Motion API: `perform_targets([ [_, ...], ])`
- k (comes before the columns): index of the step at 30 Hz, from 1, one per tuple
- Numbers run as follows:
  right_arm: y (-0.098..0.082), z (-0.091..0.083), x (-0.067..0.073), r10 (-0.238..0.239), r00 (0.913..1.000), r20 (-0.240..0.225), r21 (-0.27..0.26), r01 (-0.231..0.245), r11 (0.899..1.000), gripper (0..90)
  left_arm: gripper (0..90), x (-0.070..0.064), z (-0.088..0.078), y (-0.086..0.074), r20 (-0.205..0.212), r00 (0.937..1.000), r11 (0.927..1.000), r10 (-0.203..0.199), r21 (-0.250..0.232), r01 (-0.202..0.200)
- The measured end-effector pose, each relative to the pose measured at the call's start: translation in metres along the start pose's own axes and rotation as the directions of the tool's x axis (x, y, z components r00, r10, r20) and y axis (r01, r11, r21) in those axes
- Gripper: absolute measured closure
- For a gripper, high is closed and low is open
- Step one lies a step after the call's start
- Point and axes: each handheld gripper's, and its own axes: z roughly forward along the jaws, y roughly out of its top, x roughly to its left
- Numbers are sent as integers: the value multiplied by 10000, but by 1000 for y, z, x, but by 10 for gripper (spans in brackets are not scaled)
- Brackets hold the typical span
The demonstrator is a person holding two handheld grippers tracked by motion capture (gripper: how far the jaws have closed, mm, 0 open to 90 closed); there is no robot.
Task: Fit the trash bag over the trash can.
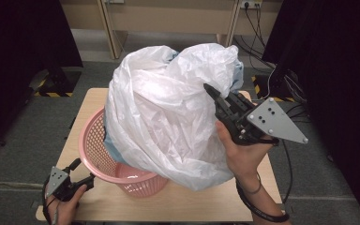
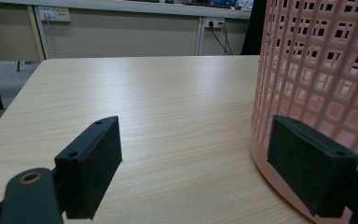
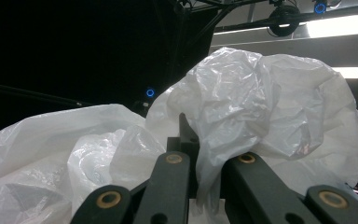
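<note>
- Between the jaws of the right gripper point(image 3: 200, 186), a fold of the white plastic bag point(image 1: 168, 117) is pinched tight; the pads have shut on the thin film and the rest billows up and away beyond the tips.
- From the high view, that right gripper point(image 1: 220, 101) is raised above the table point(image 1: 206, 201), so the bag hangs from the pinch point and drapes down over the pink basket point(image 1: 98, 154) below and to the left of the jaws.
- The lift looks deliberate: holding the film high lets the bag fall open under its own weight, the sensible way to spread a liner over a basket mouth.
- Part of the bag's lower bulge spills outside the rim on the near side, so it is not seated yet.
- Down low, the left gripper point(image 1: 77, 176) sits on the table with its jaws wide apart, nothing between them.
- In the left gripper view, the basket's point(image 2: 317, 70) latticed wall stands right at the outer jaw, touching it or just beside it; I cannot say which. Bare tabletop point(image 2: 168, 107) lies in the gap.
- My read: that hand waits by the basket's foot, ready to steady it while the bag is worked down.
</note>
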Motion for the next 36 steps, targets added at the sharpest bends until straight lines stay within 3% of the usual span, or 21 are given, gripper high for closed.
perform_targets([
  [36, 1, 14, 23, 129, 9967, -802, -6, -130, 9999, 890, 174, 0, 0, 0, 53, 10000, 10000, 33, 23, -33],
])
